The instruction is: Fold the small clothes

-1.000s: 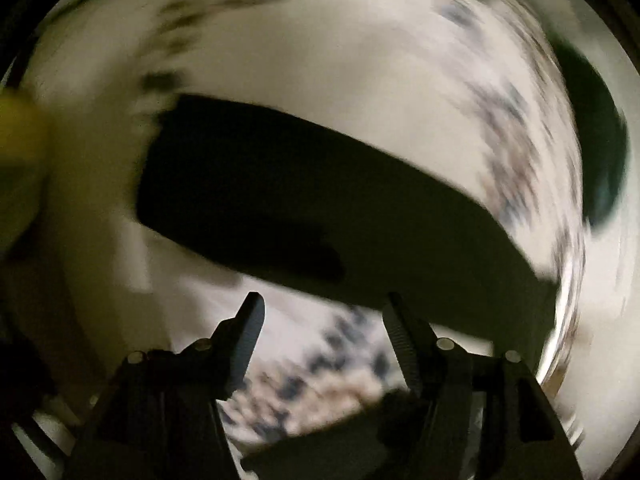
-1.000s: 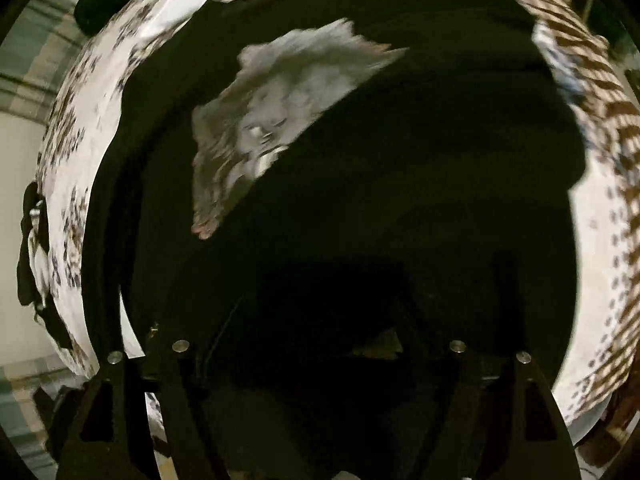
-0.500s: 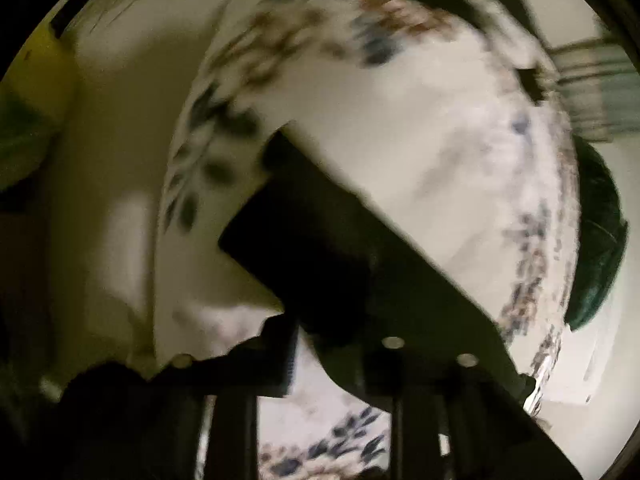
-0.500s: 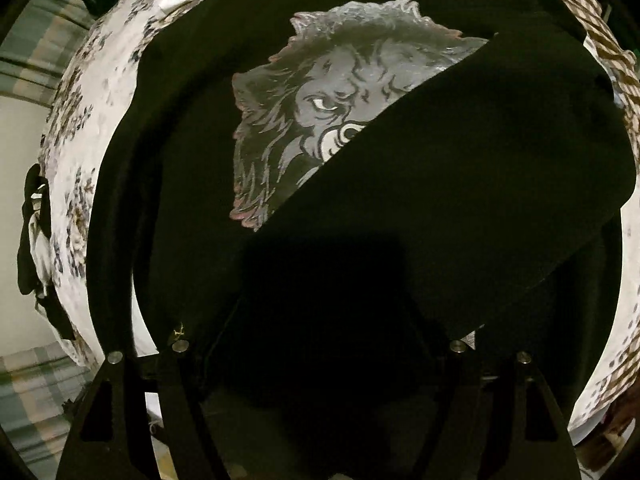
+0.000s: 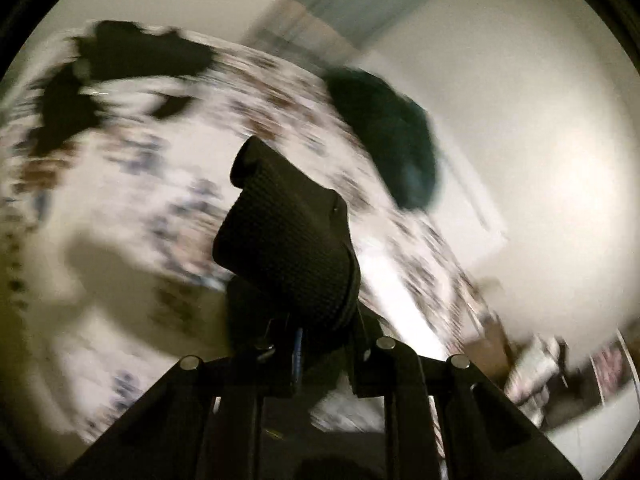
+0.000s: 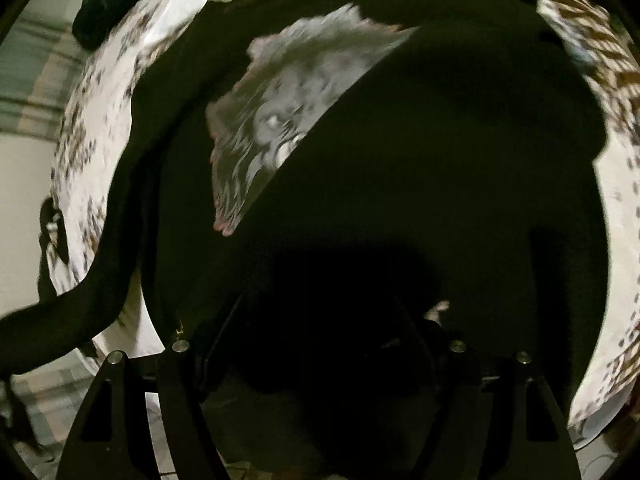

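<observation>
A black T-shirt with a grey wolf print lies on a white patterned bedsheet, its right side folded over the print. One sleeve lifts off to the lower left. My left gripper is shut on a rolled bit of that black fabric, raised above the bed. My right gripper hangs low over the shirt; its fingertips are lost in the dark cloth.
A dark green garment lies at the sheet's edge near a pale wall. More dark clothes lie at the far side of the bed. A striped brown cloth lies at the upper right.
My left gripper has closed on the black sleeve and swung up and away, pulling it off the bed. The right view has barely shifted; the sleeve now stretches to the lower left.
</observation>
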### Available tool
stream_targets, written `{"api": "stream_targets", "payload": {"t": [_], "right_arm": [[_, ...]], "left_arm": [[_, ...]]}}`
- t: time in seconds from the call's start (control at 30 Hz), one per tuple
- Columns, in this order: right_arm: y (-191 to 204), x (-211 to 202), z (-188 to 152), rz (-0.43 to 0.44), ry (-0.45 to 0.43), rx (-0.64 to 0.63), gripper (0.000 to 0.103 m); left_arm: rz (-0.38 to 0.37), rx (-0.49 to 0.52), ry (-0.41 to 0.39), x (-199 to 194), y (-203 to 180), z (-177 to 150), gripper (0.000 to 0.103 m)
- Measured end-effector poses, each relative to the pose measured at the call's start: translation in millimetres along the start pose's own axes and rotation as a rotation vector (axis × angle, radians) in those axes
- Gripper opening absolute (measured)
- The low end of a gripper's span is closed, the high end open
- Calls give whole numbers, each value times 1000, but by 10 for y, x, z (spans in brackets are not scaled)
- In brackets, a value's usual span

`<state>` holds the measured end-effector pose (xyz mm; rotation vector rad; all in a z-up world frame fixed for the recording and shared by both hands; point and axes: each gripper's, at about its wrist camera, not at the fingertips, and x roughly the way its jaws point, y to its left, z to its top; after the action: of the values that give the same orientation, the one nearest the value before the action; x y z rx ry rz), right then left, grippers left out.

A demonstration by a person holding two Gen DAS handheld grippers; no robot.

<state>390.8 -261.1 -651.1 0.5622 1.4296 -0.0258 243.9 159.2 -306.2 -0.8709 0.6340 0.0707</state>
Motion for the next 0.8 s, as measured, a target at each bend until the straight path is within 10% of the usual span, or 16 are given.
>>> {"api": "stream_targets", "payload": {"t": [0.23, 0.47, 0.57, 0.7, 0.8], "right_arm": [[-654, -485, 6, -5, -77, 56, 76], [-1458, -756, -92, -79, -77, 115, 76], [-1630, -833, -107, -73, -76, 117, 76], [-1590, -951, -60, -31, -92, 75, 78], [-1423, -988, -9, 41, -90, 57, 86]], "left_arm": [[-135, 309, 360, 772, -1107, -1230, 14], [47, 592, 743, 1666, -1309, -2497, 19], [143, 610, 780, 1727, -1219, -2547, 35], [177, 591, 730, 1527, -1128, -2149, 86], [236, 631, 658, 1414, -1068, -1924, 88]]}}
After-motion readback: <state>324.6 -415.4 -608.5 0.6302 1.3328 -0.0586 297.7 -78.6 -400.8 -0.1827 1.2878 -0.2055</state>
